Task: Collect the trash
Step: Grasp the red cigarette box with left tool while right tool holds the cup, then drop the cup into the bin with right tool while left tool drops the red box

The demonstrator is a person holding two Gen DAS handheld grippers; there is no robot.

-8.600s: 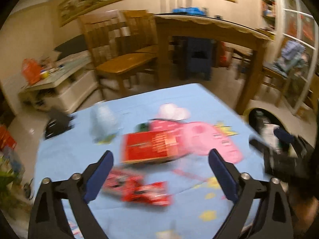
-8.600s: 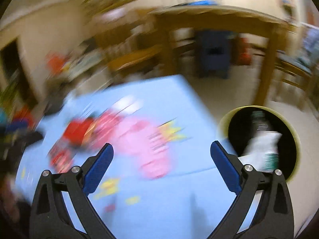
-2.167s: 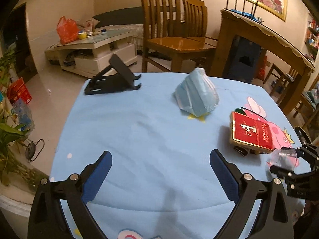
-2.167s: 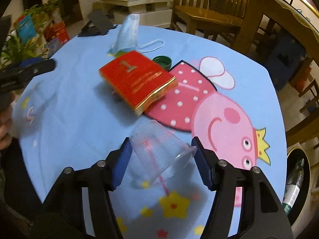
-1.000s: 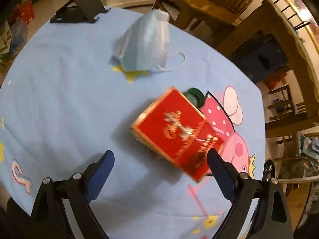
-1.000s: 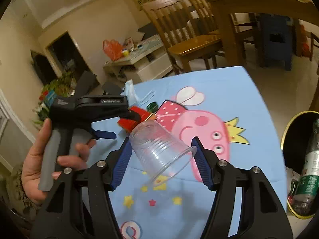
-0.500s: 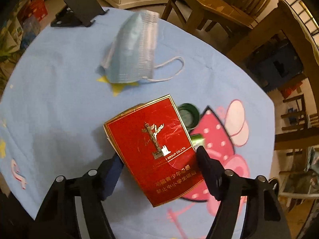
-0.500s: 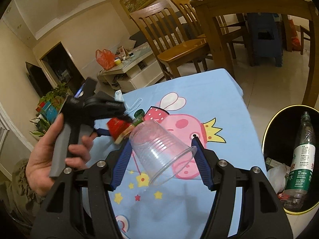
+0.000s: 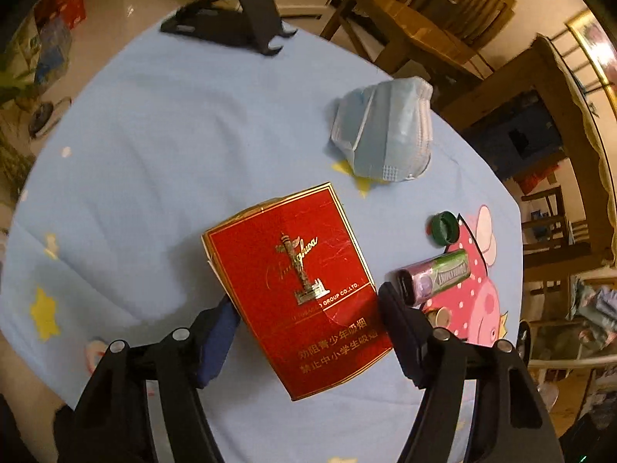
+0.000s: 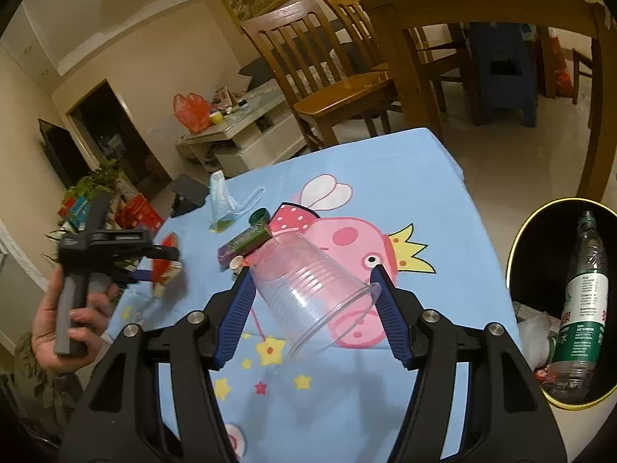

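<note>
Your left gripper (image 9: pixel 306 318) is clamped on the red box (image 9: pixel 297 281), lifted above the blue cloth (image 9: pixel 154 154). The pads (image 9: pixel 218 332) press its two long sides; the box tilts, lower corner toward the camera.

Your right gripper (image 10: pixel 312 308) pinches a clear cup (image 10: pixel 308 289) on its side, mouth toward the camera, held over the cloth's pig print.

On the cloth: mask (image 9: pixel 385 127), green cap (image 9: pixel 443 227), gum pack (image 9: pixel 435 277) just right of the box, black stand (image 9: pixel 239 19) at the far edge. Something small lies under the gum pack, perhaps a coin.

The bin (image 10: pixel 516 254) stands on the floor to the right and holds a bottle (image 10: pixel 582 301).
</note>
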